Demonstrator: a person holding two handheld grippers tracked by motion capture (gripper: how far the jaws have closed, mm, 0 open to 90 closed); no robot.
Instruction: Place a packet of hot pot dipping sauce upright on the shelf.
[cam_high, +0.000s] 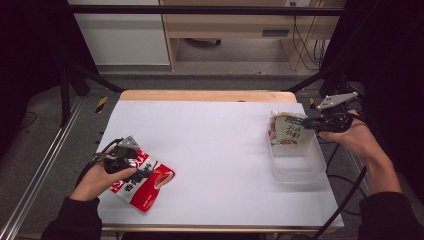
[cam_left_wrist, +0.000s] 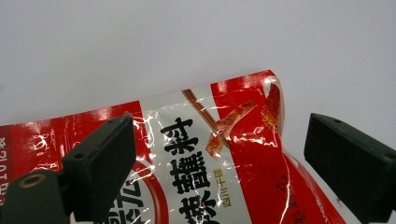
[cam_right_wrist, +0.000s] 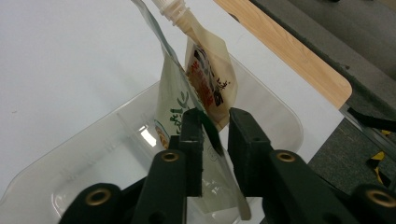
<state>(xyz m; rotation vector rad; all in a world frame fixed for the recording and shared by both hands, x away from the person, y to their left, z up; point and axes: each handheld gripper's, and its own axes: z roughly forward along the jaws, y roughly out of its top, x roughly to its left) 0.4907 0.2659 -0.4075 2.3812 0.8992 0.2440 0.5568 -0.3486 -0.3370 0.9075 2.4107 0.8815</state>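
Green pouch (cam_right_wrist: 173, 100) stands upright, spout up, between the right gripper's (cam_right_wrist: 215, 122) released fingers.

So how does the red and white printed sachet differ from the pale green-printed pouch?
The red and white printed sachet lies flat on the white table; the pale green-printed pouch stands on edge in the clear plastic tray. The sachet is mainly red, the pouch cream and green. Both are flexible printed packets.
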